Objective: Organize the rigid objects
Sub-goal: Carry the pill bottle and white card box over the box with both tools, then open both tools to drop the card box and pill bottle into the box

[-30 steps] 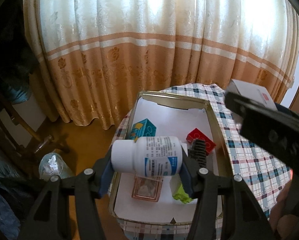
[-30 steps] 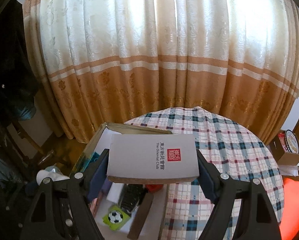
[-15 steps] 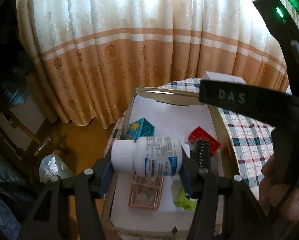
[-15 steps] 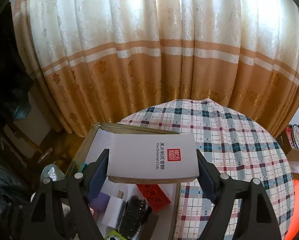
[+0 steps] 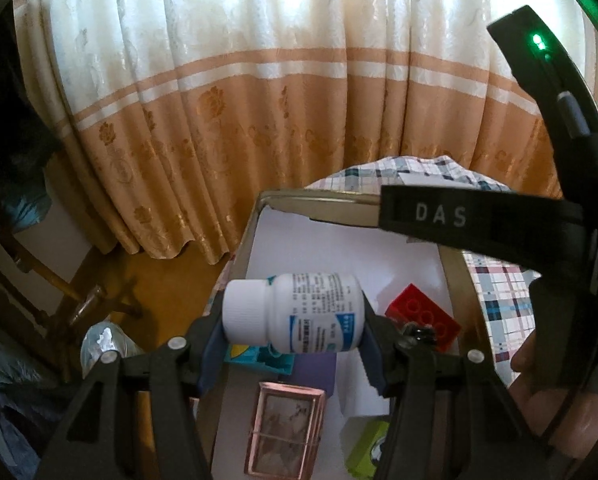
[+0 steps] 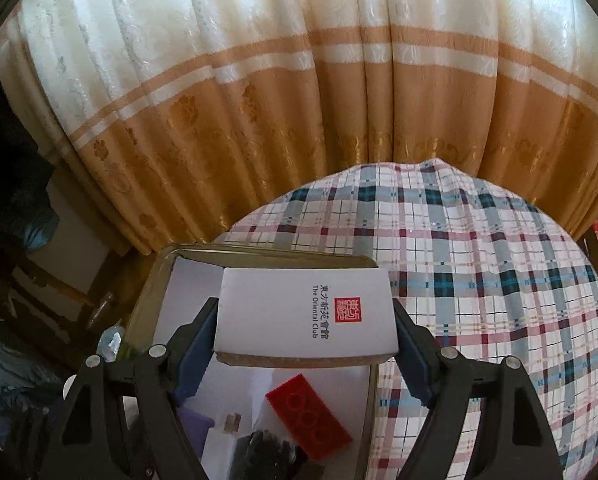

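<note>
Left gripper (image 5: 293, 326): jaws clamped on a white pill bottle (image 5: 299, 312), which lies crosswise between the pads with its cap toward 9 o'clock. Right gripper (image 6: 305, 344): jaws clamped on a flat white box (image 6: 305, 314) bearing a red seal, gripped by its two short sides. Both loads hang above an open tray (image 6: 155, 280) lined with white paper — neither touches it. In the left wrist view the tray contents are: a red brick (image 5: 423, 322) at 3 o'clock of the bottle, a copper-framed card (image 5: 285, 426) at 6 o'clock, a teal box (image 5: 259, 358) just under the bottle, and a lime-green item (image 5: 365, 446) at 5 o'clock. The tray sits at the left edge of a round table with a plaid cloth (image 6: 479, 260). Curtains (image 6: 299, 100) at 12 o'clock.
</note>
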